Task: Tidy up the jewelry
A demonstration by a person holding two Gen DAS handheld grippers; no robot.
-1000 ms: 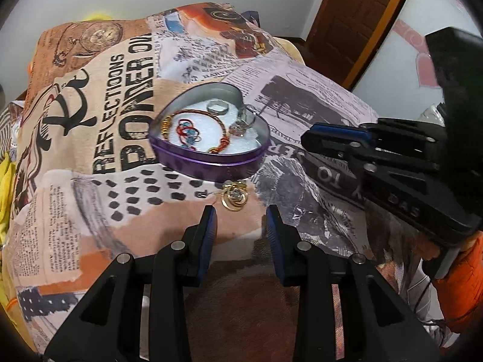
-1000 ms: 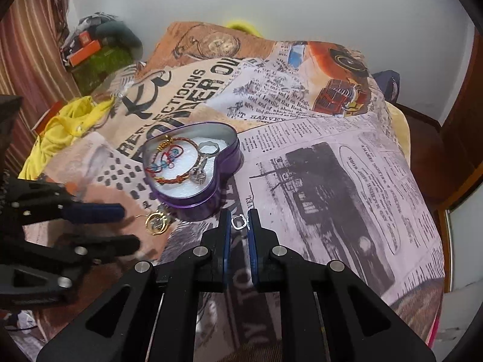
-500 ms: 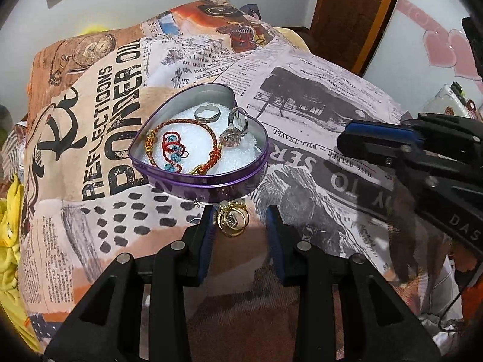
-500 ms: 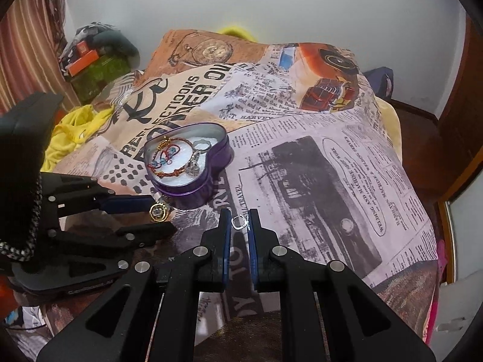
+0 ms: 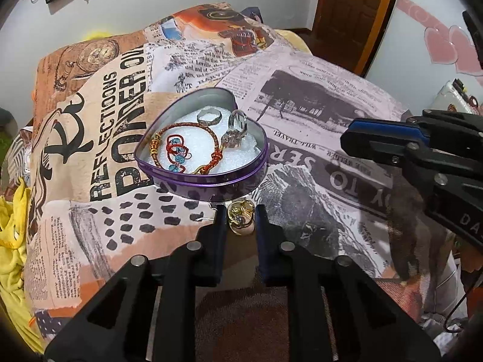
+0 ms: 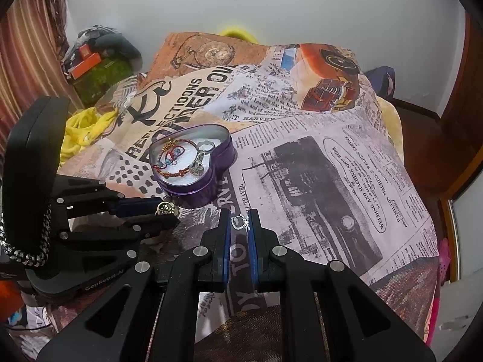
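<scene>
A bed covered with a newspaper-print bedspread point(image 5: 317, 120) fills the scene, and a purple heart-shaped tin point(image 5: 208, 181) sits open near its middle; every place below is given from that tin. Far to the tin's left, yellow cloth point(image 5: 12, 235) lies bunched at the bedspread's edge. Inside the tin, on white padding, lie a red and gold cord bracelet point(image 5: 187, 147), a small red and blue beaded piece point(image 5: 176, 154), a plain silver ring point(image 5: 209, 117) and a clear-stoned ring point(image 5: 237, 129). Just in front of the tin's pointed end, the left gripper point(image 5: 240, 220) has just been closing, and its jaws now pinch a gold earring point(image 5: 240, 215) resting on the fabric, close against the tin wall. To the right of the tin and a little nearer the viewer, the right gripper point(image 6: 239, 223) holds a small silver ring point(image 6: 238, 222) between nearly closed jaws, above the bedspread. The step in hand looks like lifting the earring into the tin. Doing it well probably means raising it straight up first, so the dangling loops clear the rim, then releasing low over bare padding, away from the bracelet, so nothing tangles. The right gripper's ring should likely wait its turn.
</scene>
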